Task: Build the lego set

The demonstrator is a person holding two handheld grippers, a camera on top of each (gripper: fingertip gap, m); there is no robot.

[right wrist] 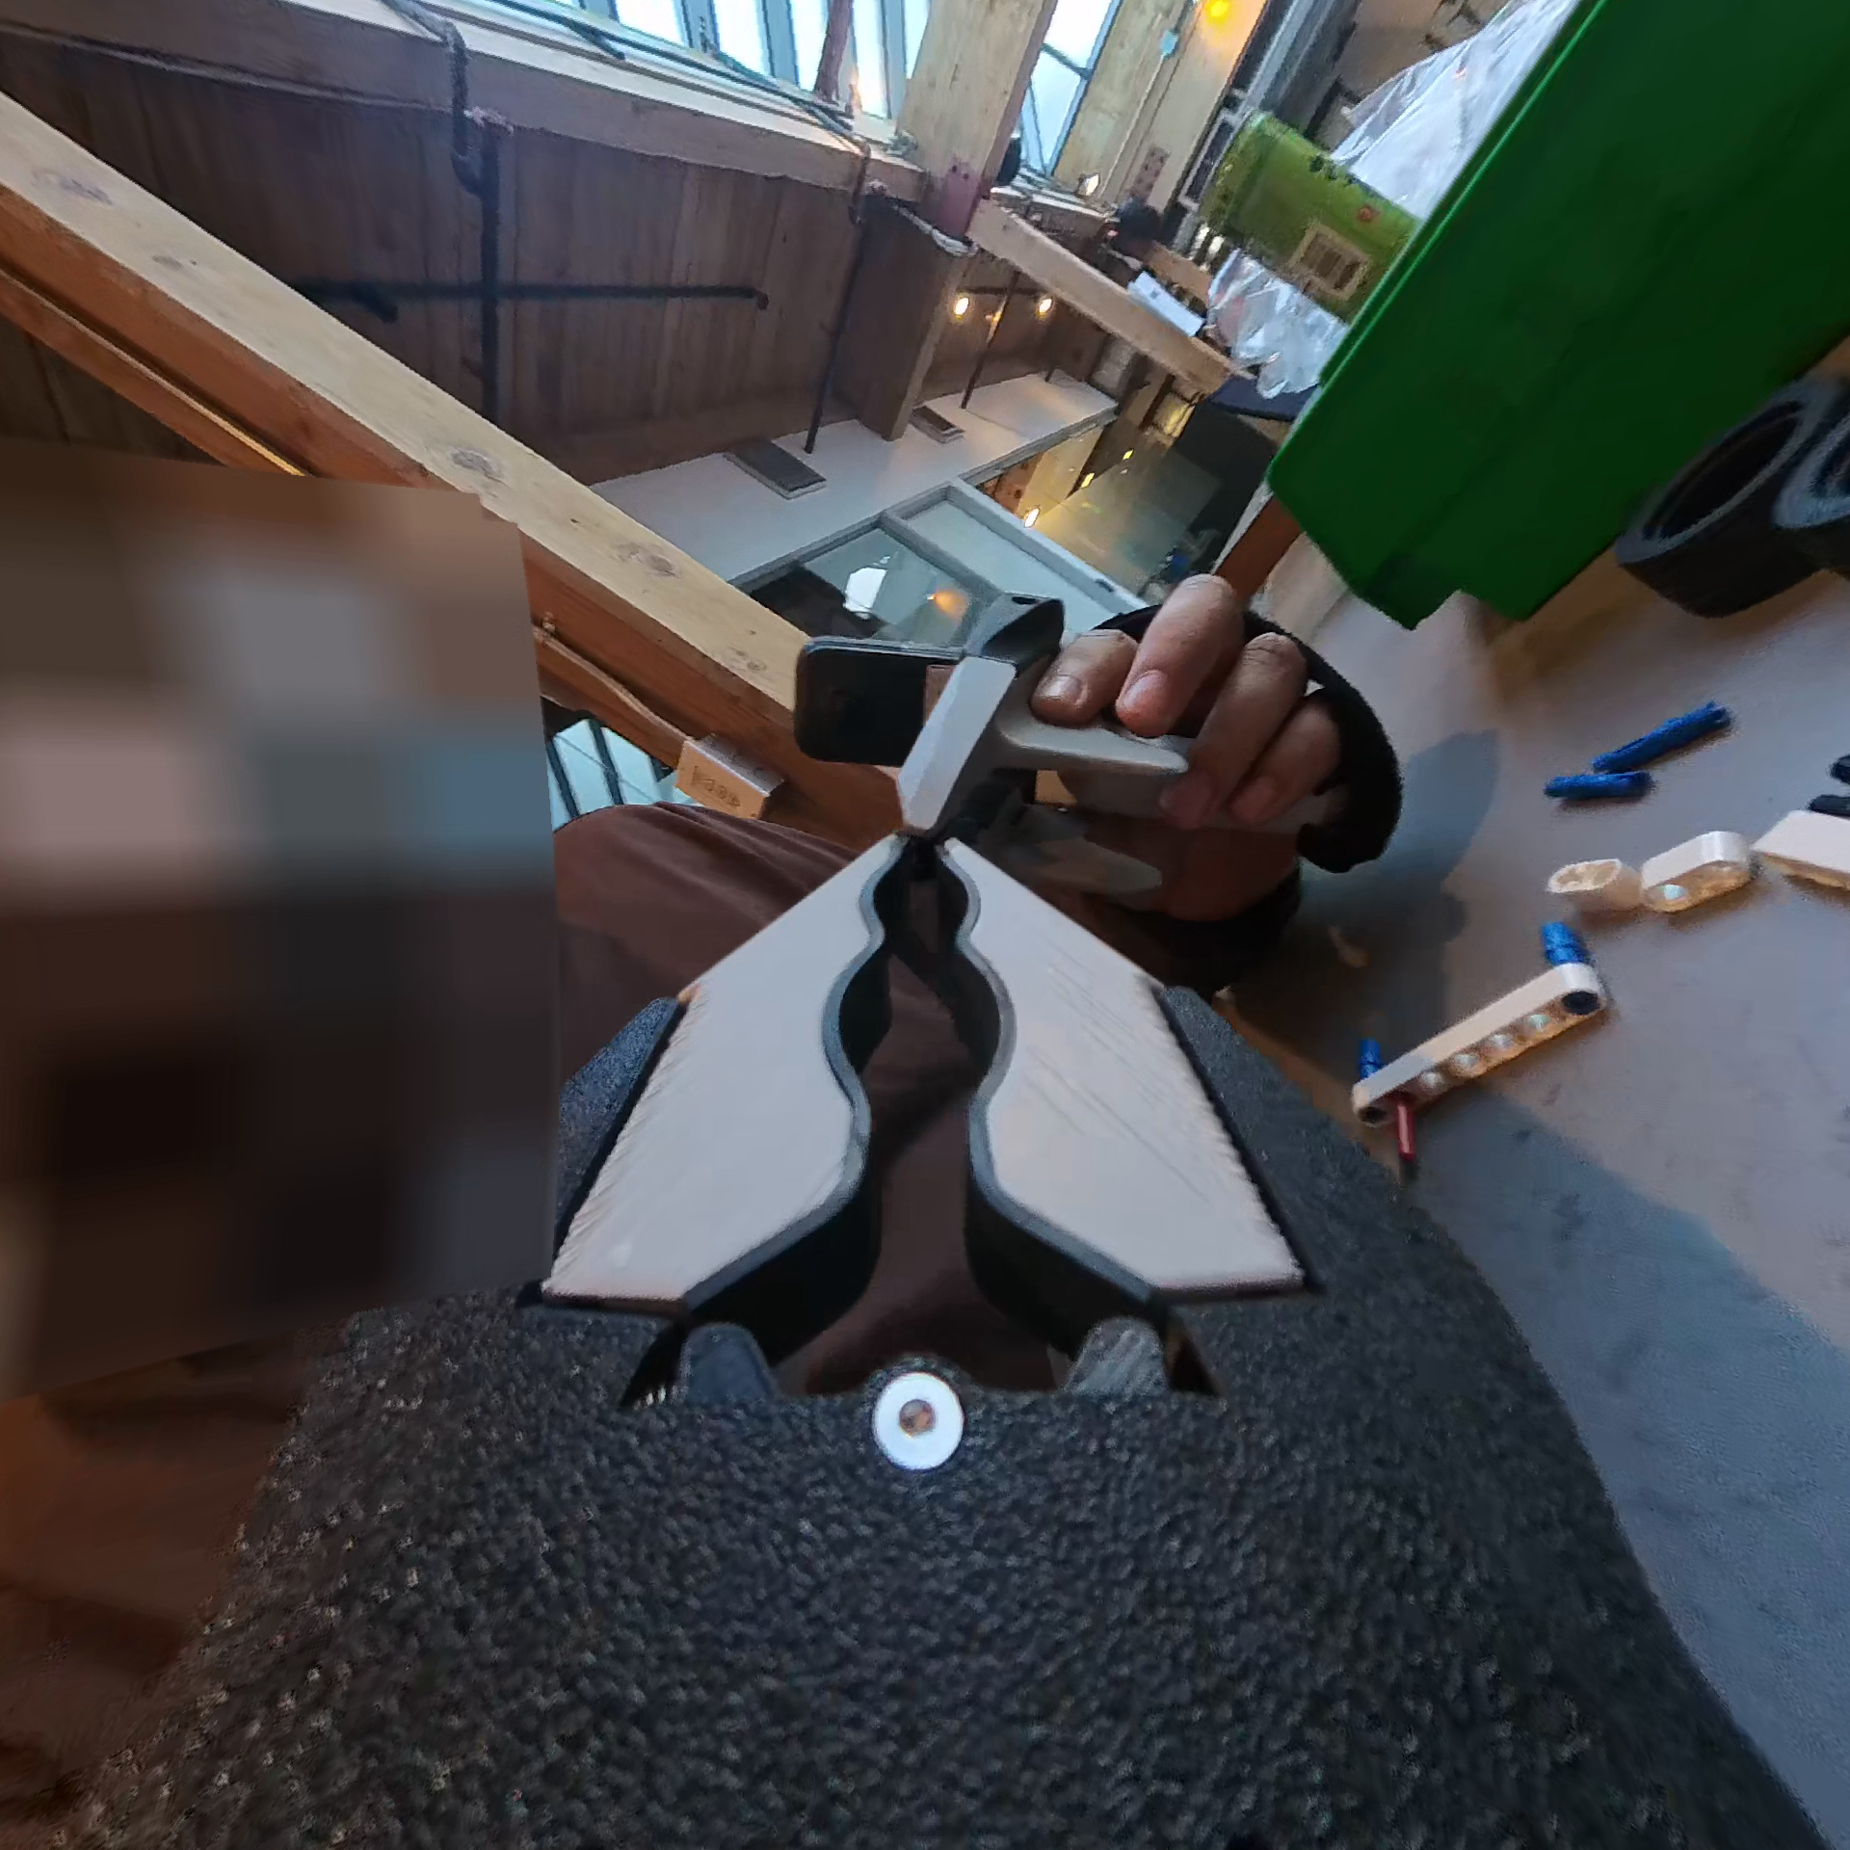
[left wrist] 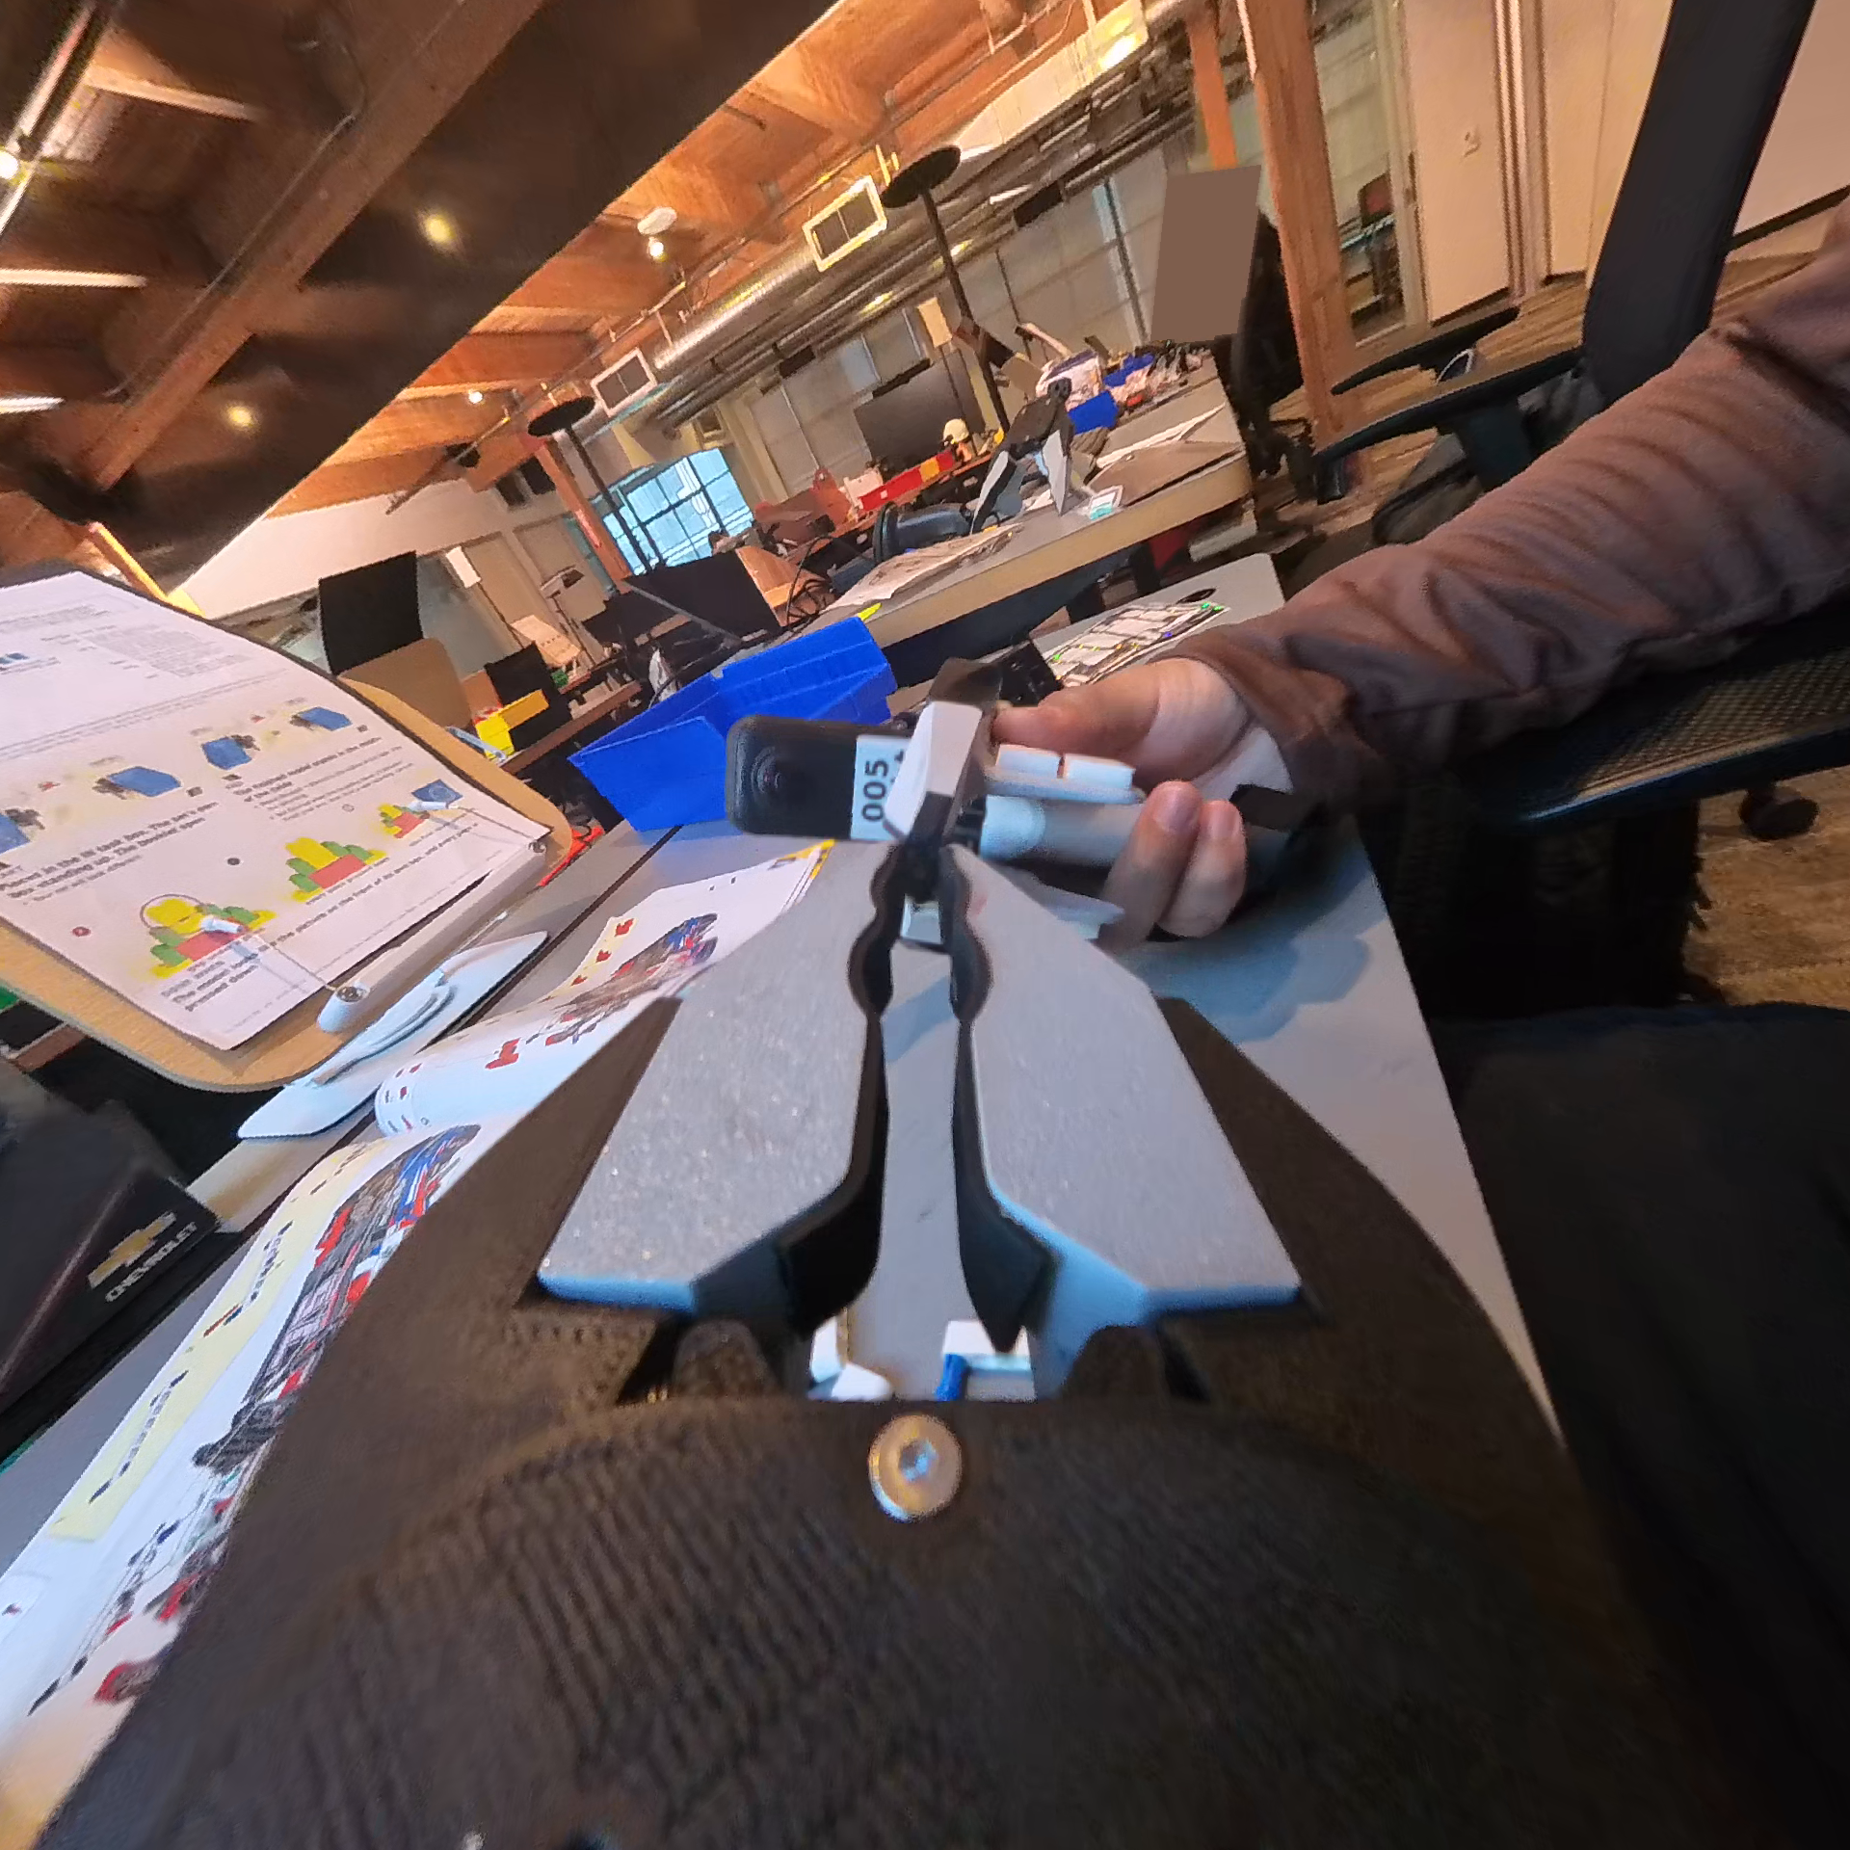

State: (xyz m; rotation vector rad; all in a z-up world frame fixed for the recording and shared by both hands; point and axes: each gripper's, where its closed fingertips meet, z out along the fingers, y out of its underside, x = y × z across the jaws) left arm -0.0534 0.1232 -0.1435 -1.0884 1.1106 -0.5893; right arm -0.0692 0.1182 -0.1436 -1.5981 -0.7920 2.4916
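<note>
My left gripper (left wrist: 921,901) is shut on a small pale grey lego piece (left wrist: 919,919), held above the grey table (left wrist: 1251,1001). My right gripper (left wrist: 918,861) faces it tip to tip, and its black fingertips meet the same piece from above. In the right wrist view my right gripper (right wrist: 917,853) is shut, with a small dark part between its tips. The left gripper (right wrist: 926,816) touches it there, held by a hand (right wrist: 1201,701). A white beam with blue pins (right wrist: 1482,1051) lies on the table to the right.
Small white pieces (right wrist: 1692,871) and blue pins (right wrist: 1642,751) lie on the table near a green bin (right wrist: 1562,330) and black tyres (right wrist: 1742,511). An open instruction booklet (left wrist: 621,961), a clipboard with a sheet (left wrist: 230,801) and blue bins (left wrist: 741,721) are to the left. The tips of both grippers are at nearly the same place.
</note>
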